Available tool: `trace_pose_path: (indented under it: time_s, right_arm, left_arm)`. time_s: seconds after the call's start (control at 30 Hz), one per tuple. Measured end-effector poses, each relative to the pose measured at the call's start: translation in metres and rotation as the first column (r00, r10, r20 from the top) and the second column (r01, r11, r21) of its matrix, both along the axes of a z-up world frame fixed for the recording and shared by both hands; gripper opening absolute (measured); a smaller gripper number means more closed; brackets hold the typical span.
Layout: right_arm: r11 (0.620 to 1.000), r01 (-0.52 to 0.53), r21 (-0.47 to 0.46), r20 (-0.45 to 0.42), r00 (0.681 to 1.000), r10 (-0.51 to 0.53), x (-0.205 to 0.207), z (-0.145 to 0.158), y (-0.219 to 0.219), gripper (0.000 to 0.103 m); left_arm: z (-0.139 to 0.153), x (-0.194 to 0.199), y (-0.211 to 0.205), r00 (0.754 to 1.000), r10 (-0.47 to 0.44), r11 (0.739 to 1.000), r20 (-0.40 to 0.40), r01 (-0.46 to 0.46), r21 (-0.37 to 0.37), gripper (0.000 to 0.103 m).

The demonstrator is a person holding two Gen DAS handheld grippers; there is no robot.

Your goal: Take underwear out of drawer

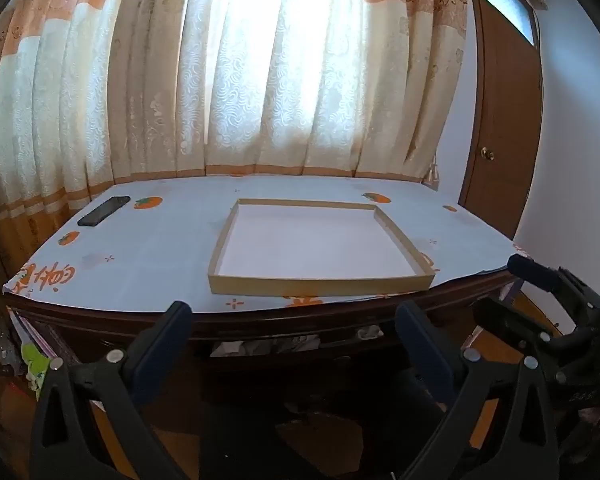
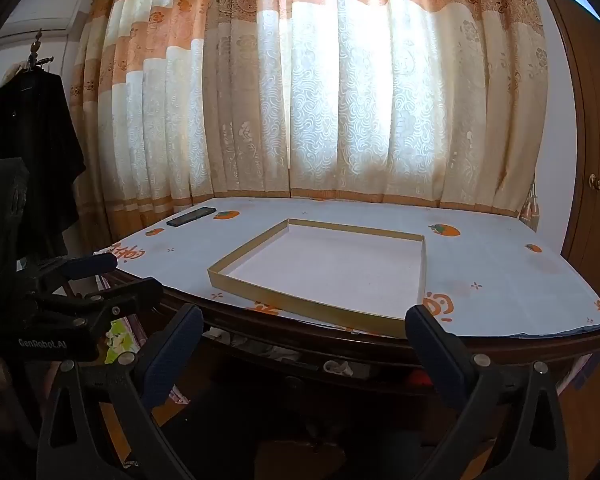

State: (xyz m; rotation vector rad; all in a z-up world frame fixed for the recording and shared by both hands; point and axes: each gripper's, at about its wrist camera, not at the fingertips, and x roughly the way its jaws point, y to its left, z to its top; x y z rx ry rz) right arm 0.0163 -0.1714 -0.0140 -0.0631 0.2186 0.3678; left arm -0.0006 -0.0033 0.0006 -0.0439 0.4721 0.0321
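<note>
With both the left gripper and right gripper gaping empty, aiming slightly below them at the drawer is bringing the underwear within reach.

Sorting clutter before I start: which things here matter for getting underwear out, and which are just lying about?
Job:
drawer
crumpled fabric in it
left hand-held gripper
right hand-held gripper

Lying about:
shallow cardboard tray
phone
hanging black garment
</note>
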Motion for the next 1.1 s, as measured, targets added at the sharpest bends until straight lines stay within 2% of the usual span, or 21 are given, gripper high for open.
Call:
trace_pose_path:
  time_s: [0.03,0.07,1.1]
  right_arm:
    - [1.000,0.002,0.004,-0.003,1.000,-0.002,0.000,0.000,0.000,0.102]
    - [1.000,0.002,0.002,-0.001,1.000,-0.002,0.000,-0.001,0.000,0.102]
    - [1.000,-0.003,-0.002,-0.004,1.000,0.003,0.002,-0.006,0.002,0.102]
  left_arm:
    - [0.000,0.000,-0.001,1.000,-0.001,1.000,-0.001,0.001,-0.005,0.103]
    - [0.000,0.001,0.003,1.000,-0.015,0.999,-0.010,0.014,-0.048,0.103]
    - [0.003,-0.002,0.010,1.000,-0.002,0.999,-0.001,0.002,-0.043,0.103]
